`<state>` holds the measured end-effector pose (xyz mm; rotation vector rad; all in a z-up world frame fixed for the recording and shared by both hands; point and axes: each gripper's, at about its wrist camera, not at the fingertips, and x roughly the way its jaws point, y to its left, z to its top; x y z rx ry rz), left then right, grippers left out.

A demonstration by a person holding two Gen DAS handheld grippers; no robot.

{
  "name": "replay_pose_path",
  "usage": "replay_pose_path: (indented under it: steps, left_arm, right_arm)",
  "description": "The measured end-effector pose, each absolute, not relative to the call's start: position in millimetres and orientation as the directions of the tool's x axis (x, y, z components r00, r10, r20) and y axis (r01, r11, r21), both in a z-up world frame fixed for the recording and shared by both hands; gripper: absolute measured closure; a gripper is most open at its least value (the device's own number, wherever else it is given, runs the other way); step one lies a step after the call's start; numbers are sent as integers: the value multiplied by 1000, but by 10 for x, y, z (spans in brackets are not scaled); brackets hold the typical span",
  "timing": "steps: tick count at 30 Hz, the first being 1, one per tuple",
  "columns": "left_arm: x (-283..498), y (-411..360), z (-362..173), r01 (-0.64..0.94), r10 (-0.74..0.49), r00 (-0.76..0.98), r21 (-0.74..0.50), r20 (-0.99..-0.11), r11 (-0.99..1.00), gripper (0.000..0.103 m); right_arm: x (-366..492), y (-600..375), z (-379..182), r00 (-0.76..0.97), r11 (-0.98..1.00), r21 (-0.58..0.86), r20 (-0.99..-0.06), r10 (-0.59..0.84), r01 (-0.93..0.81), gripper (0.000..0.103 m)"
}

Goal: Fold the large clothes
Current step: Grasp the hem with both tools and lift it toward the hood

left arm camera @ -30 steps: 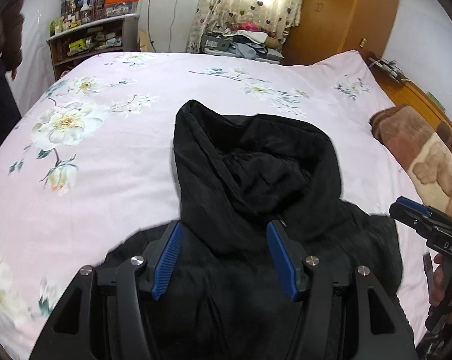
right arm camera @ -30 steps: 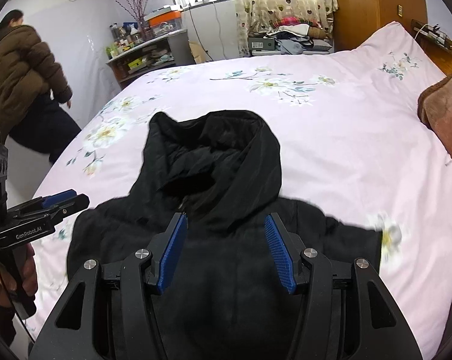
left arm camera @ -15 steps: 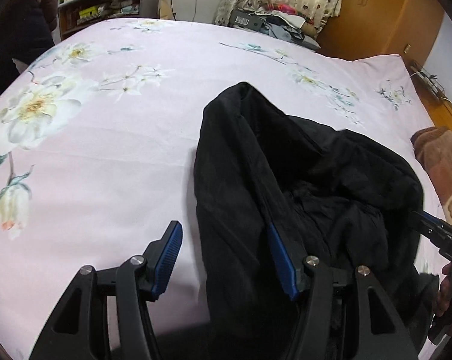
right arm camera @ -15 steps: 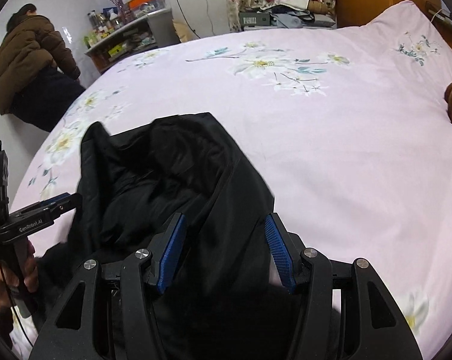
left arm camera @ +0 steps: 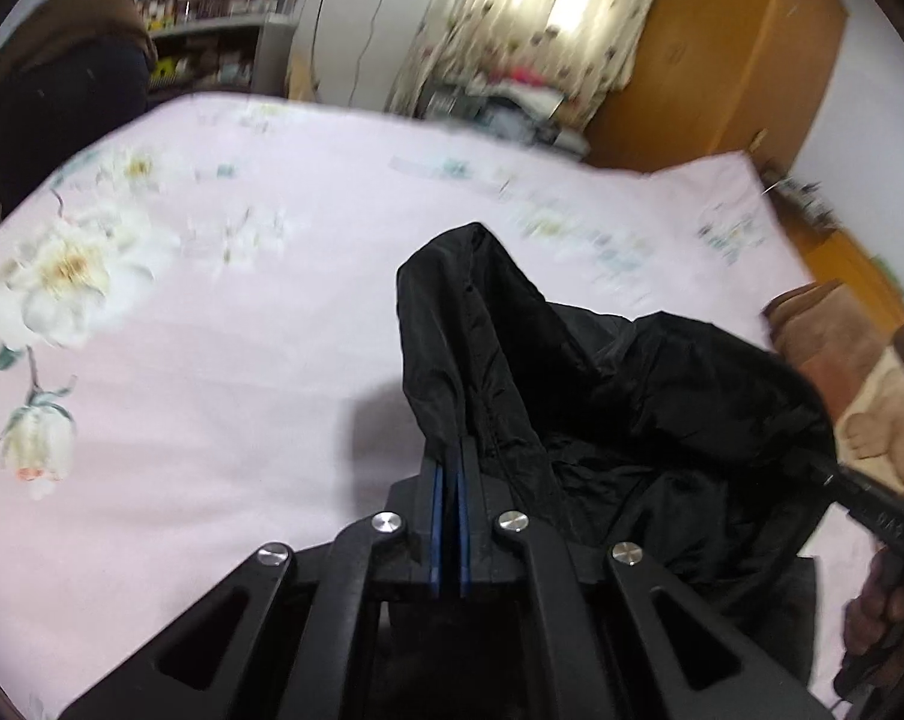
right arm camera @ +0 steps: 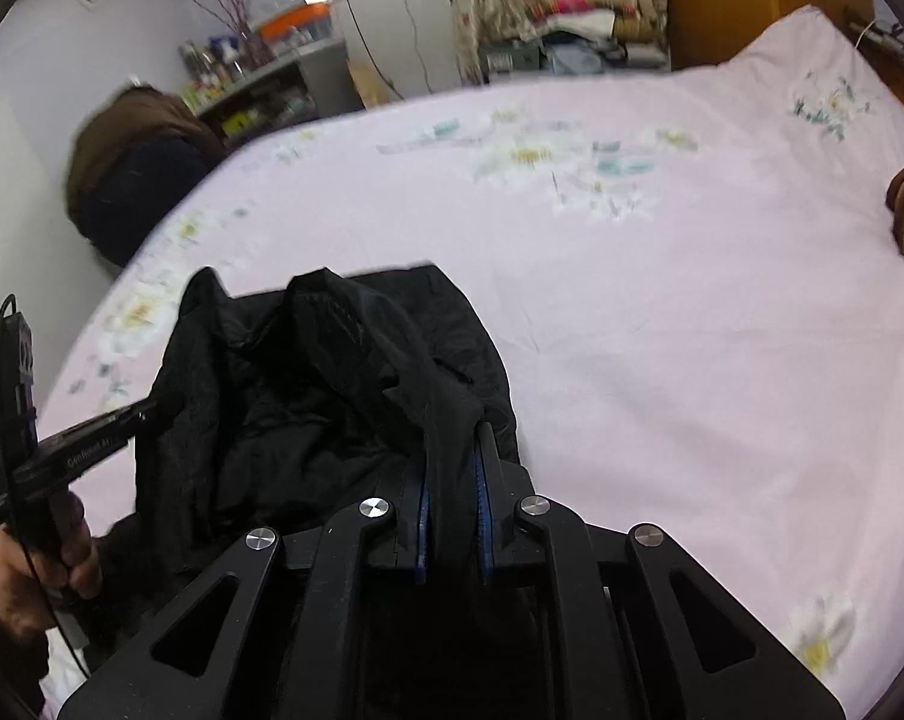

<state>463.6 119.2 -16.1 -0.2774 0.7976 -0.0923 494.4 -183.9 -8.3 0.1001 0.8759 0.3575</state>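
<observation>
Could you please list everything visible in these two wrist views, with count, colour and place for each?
black hooded jacket: one, black, bunched on the bed's near side, pinched at two edges.
bed sheet: one, pale pink with white flowers, covering the bed.
brown blanket: one, brown and tan, at the bed's right edge.
wardrobe: one, orange-brown wood, far right corner.
curtain: one, cream with dark hearts, at the window.
shelf unit: one, grey, cluttered, far left.
bystander: one, brown coat, beside the bed's left side, blurred.
left gripper: one, black with blue pads, jaws just closed on the jacket's edge.
right gripper: one, same colours, jaws just closed on jacket fabric.
</observation>
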Motion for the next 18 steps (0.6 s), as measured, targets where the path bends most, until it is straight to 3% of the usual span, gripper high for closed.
replay_pose_path:
  steps: [6,10,18]
  left_arm:
    - [3727,1109,375,68,-257,774,-328,-579,942,100]
    - [3123,1036,450,104,-274,784,-317,-557,943,100]
    - [2273,1014,-10,46,-242,698,-295,-674,954,98]
  right_arm:
    - [4033,-2081,293,641,919,291,-658,394,-266,92]
    - [3481,-2279,223,641,917,322,-658,395,-234,92]
    - [2599,-2454,-322,521,923,344,-763,382,-173,92]
